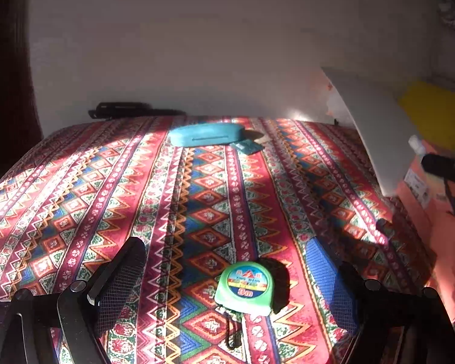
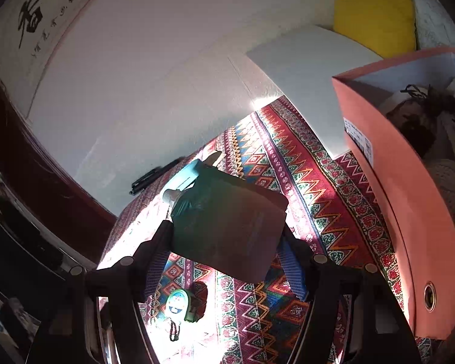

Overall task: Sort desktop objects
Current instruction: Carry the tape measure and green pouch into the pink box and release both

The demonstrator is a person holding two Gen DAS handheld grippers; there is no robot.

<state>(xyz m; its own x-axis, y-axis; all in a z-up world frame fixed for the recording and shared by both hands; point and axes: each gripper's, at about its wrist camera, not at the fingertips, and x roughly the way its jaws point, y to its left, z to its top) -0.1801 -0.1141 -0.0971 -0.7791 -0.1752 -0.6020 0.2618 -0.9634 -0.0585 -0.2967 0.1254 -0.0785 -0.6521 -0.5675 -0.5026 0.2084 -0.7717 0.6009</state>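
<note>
A green tape measure (image 1: pixel 245 288) lies on the patterned tablecloth (image 1: pixel 197 200), between the wide-apart fingers of my left gripper (image 1: pixel 227 276), which is open and low over it. My right gripper (image 2: pixel 224 245) is shut on a dark green spouted pouch (image 2: pixel 227 227) with a white cap, held above the cloth to the left of the orange box (image 2: pixel 403 212). The tape measure (image 2: pixel 179 301) shows below the pouch. A teal glasses case (image 1: pixel 206 133) rests at the far edge of the table, also visible as the teal case (image 2: pixel 185 176) behind the pouch.
The orange box's white lid (image 1: pixel 373 127) stands up against the wall. The box holds several dark and pale items (image 2: pixel 418 121). A small teal packet (image 1: pixel 247 147) lies beside the case. A black pen-like object (image 1: pixel 130 110) sits at the back edge. Something yellow (image 2: pixel 376 15) is behind the box.
</note>
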